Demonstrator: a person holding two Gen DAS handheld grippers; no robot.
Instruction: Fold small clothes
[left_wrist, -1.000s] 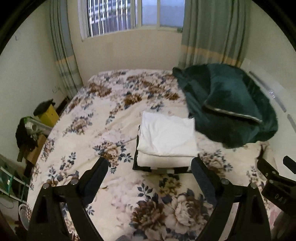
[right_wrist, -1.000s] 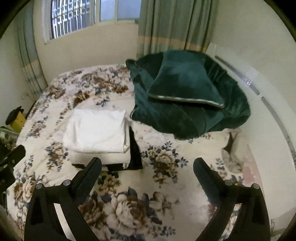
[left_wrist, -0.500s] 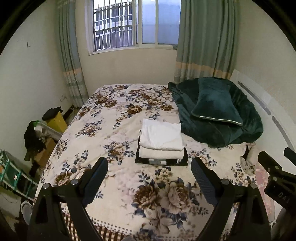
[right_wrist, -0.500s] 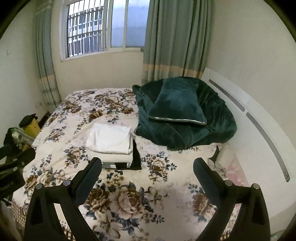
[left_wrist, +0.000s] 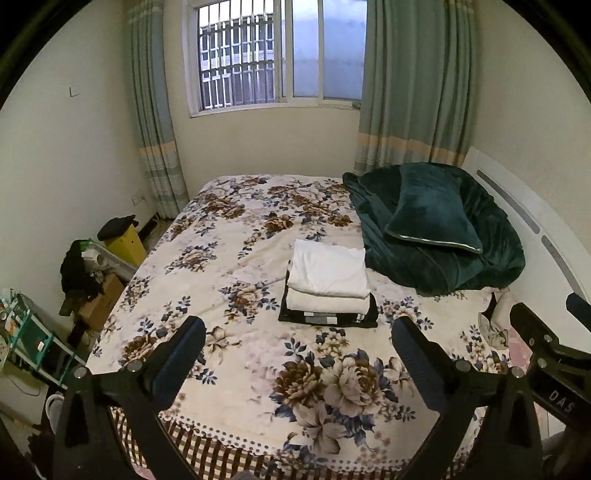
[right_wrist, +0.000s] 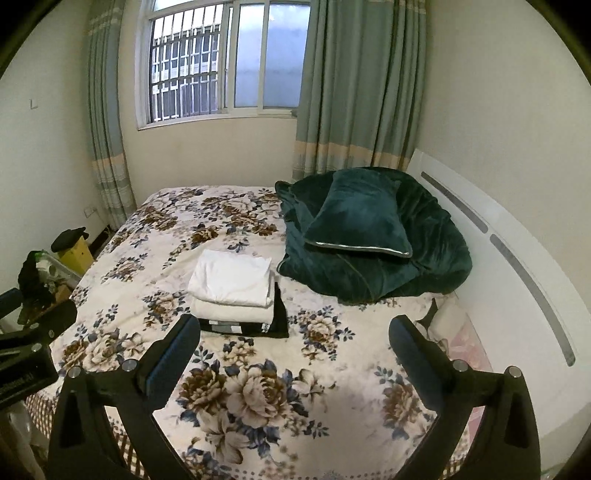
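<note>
A stack of folded clothes lies on the floral bed (left_wrist: 236, 258): a white piece (left_wrist: 328, 267) on top, a cream one under it, a black one (left_wrist: 328, 318) at the bottom. The stack also shows in the right wrist view (right_wrist: 232, 278). My left gripper (left_wrist: 298, 341) is open and empty, held back near the foot of the bed, well short of the stack. My right gripper (right_wrist: 294, 341) is open and empty, also back from the stack. The right gripper's body shows at the right edge of the left wrist view (left_wrist: 550, 354).
A dark green blanket and pillow (left_wrist: 432, 229) are heaped right of the stack by the white headboard (right_wrist: 517, 266). A yellow box (left_wrist: 123, 242), cardboard boxes and a green rack (left_wrist: 26, 332) crowd the floor on the left. Window and curtains at the far wall.
Both grippers have pulled back and up away from the stack, so the whole bed and window now show. The stack has not moved. Both stay open.
</note>
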